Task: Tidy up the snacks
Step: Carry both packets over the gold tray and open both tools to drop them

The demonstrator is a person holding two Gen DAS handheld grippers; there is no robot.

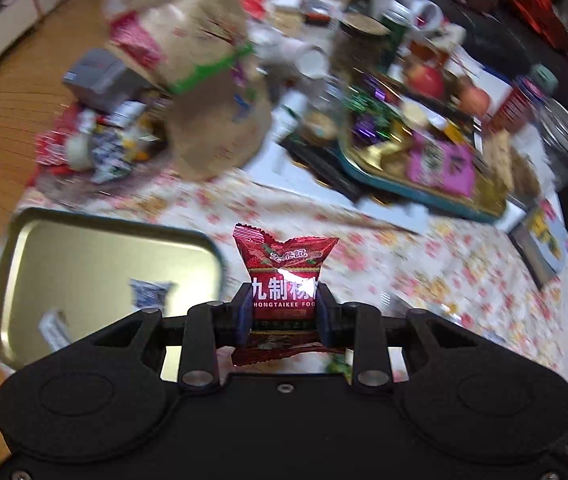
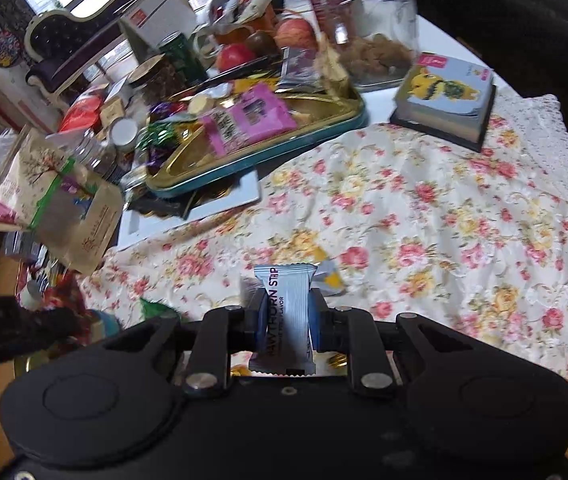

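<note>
Carrying two slick packets at once risks a slip: the crinkly red foil plum-candy packet (image 1: 284, 280) is pinched only across its middle, so a quick swing toward the shallow gold metal tray (image 1: 96, 256) could twist it loose. The left gripper (image 1: 284, 312) is narrowed onto it above the floral tablecloth (image 1: 423, 280); the right gripper (image 2: 285, 320) clamps a pale-blue hawthorn strip wrapper (image 2: 287, 312)

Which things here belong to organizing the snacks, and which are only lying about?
For the job: red snack packet in left tongs; white hawthorn strip in right tongs; gold tray.

Lying about: glass jar; book; apples; green can.
</note>
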